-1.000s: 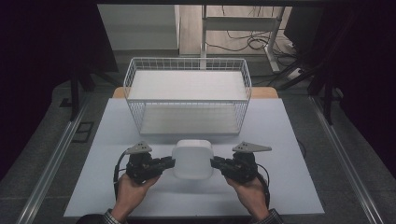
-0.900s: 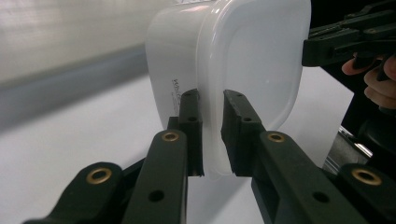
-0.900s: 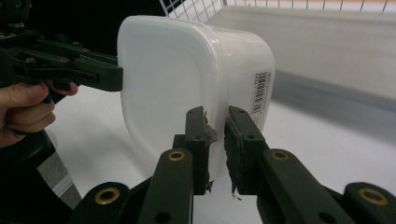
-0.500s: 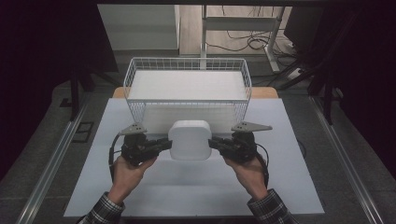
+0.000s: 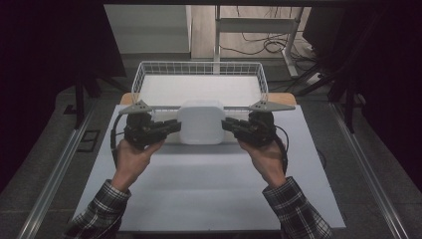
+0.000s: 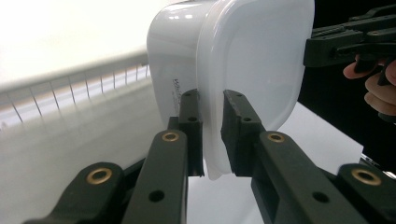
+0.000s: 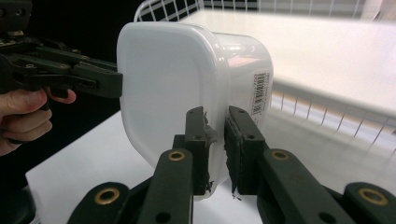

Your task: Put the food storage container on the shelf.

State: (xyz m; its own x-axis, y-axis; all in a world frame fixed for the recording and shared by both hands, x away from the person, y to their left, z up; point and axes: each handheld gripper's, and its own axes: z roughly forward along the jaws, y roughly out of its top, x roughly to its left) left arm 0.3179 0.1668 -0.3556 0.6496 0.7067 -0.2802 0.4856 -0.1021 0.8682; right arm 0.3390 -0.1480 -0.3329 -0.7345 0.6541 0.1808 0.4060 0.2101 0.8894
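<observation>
Two grippers [image 5: 169, 128] [image 5: 230, 125] clamping white container [image 5: 201, 122] (seemingly aloft)

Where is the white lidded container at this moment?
In the high view the white lidded container sits centre, clamped between left gripper and right gripper, before the wire basket.

A lab recording booth: black curtains [image 5: 54, 50] flank the white rectangular worktop [image 5: 209, 189], with loose cables [image 5: 259, 47] on the floor beyond it.
</observation>
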